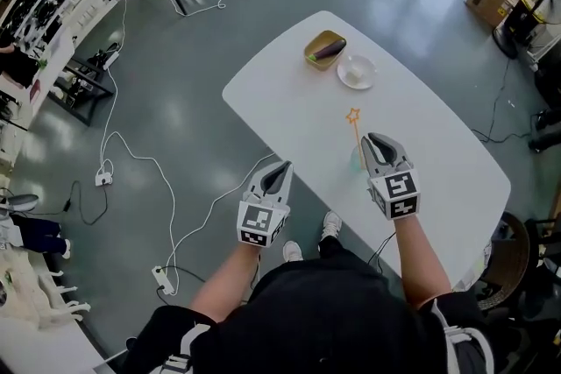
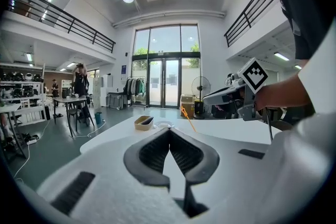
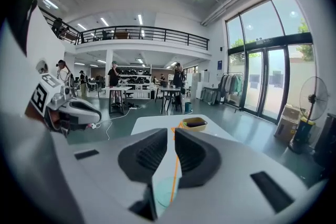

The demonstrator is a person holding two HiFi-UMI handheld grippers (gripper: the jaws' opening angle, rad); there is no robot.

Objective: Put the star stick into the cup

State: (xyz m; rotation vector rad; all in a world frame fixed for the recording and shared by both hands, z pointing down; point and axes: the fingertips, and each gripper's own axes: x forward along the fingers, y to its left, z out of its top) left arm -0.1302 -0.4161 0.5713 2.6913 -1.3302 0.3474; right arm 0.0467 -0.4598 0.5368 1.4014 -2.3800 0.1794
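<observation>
Near the middle of a grey hall floor stands a white oval table (image 1: 289, 101), and everything in play is carried by it or hangs at its near long edge. The left gripper (image 1: 279, 169) is held just outside that edge, over the floor, well apart from the cup. In the left gripper view its jaws are seen brought together at the tips, with nothing between them (image 2: 169, 131).

The right gripper (image 1: 379, 140) is held over the table, a little inside the near edge and above the cup. Its jaws are seen in the right gripper view drawn close but parted by a narrow slit (image 3: 172, 134).

At the far end of the table a yellow bowl (image 1: 324, 50) with a dark object in it is set just beside a white saucer (image 1: 357, 71).

A pale translucent cup (image 1: 358, 158) stands under the right gripper's tips and is glimpsed through the gap below its jaws (image 3: 167, 191). The star stick (image 1: 355, 127) is already in that cup — its thin orange shaft rises at a slant from it, with the star above and beyond the jaw tips. In the right gripper view the shaft (image 3: 175, 165) is lined up with the slit, nearer the right-hand jaw — it does not look pinched.
</observation>
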